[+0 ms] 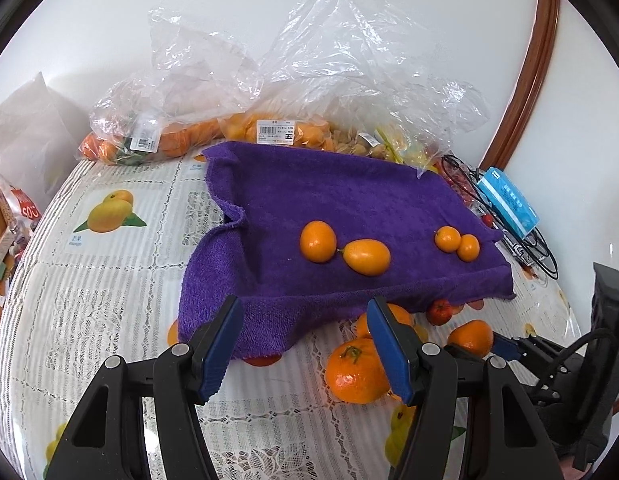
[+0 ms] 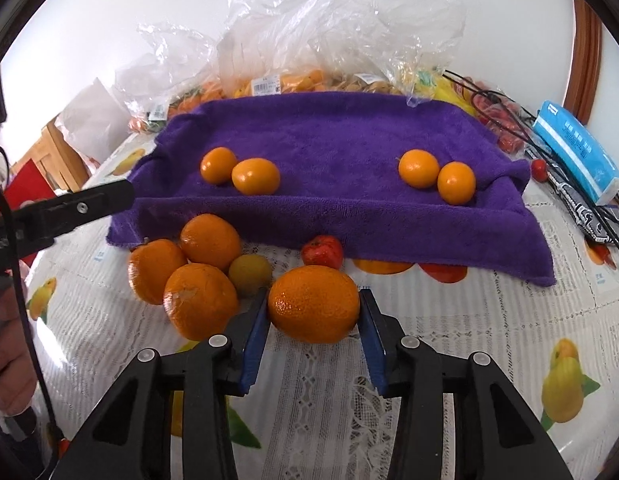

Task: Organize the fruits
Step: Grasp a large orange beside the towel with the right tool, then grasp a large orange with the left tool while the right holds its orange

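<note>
**Right gripper clamps an orange; left gripper hangs apart**

The right gripper point(image 2: 313, 312) has both blue pads pressed to an orange point(image 2: 313, 304) on the tablecloth point(image 2: 469, 340), just in front of the purple towel point(image 2: 329, 132). The left gripper point(image 1: 305, 344) is spread wide with nothing between its fingers, hovering over the towel's near edge. 4 kumquats point(image 2: 255, 176) sit on the towel in 2 touching pairs. 3 more oranges point(image 2: 199, 300) cluster left of the held one, with a yellowish fruit point(image 2: 249, 274) partly hidden behind them. A small red fruit point(image 2: 322, 251) lies at the towel's hem. What props the towel up is covered. Fruit in the plastic bags point(image 1: 269, 80) behind is hard to make out
</note>
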The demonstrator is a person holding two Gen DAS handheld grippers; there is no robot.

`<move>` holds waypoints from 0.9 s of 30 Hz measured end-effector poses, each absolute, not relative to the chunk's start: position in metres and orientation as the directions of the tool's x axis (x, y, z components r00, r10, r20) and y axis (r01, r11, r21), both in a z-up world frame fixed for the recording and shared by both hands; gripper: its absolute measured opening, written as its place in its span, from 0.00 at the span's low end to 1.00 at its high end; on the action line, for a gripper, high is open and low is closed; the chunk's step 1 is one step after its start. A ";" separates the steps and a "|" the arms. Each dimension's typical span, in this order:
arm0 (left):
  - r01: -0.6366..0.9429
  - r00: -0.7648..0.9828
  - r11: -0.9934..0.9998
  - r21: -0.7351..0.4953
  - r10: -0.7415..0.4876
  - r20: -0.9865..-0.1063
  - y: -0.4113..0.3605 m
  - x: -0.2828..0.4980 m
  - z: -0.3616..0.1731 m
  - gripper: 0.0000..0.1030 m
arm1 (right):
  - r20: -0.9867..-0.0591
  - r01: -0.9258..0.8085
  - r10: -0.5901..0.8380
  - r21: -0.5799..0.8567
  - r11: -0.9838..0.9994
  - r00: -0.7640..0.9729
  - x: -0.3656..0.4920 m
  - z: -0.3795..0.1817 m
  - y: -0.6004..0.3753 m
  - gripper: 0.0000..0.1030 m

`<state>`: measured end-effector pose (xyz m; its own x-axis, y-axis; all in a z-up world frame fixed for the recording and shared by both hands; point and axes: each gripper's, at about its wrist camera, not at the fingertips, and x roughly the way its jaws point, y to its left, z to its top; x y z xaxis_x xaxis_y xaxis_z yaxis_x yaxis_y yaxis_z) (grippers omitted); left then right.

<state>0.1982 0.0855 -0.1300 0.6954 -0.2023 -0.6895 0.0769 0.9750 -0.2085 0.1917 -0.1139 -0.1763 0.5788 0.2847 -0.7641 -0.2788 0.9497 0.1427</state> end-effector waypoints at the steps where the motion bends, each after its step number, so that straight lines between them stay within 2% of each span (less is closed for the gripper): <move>1: 0.079 0.694 0.975 -0.209 -0.204 -0.690 0.085 0.198 -0.130 0.60 | -0.762 -0.275 0.281 0.140 0.951 0.583 0.190 -0.175 -0.116 0.42; 7: 0.092 0.677 0.975 -0.203 -0.211 -0.705 0.078 0.197 -0.136 0.60 | -0.752 -0.227 0.269 0.162 0.960 0.602 0.185 -0.169 -0.136 0.42; 18: 0.086 0.621 0.959 -0.271 -0.265 -0.738 0.078 0.174 -0.158 0.62 | -0.737 -0.166 0.246 0.181 0.969 0.629 0.169 -0.166 -0.171 0.42; 27: 0.093 0.607 0.954 -0.286 -0.282 -0.743 0.069 0.171 -0.162 0.62 | -0.725 -0.172 0.253 0.186 0.967 0.640 0.150 -0.168 -0.186 0.42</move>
<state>0.1714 0.0685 -0.1618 0.6067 -0.2823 -0.7431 0.0930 0.9536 -0.2863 0.1503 -0.1862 -0.1676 0.6405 0.2533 -0.7250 -0.1718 0.9674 0.1863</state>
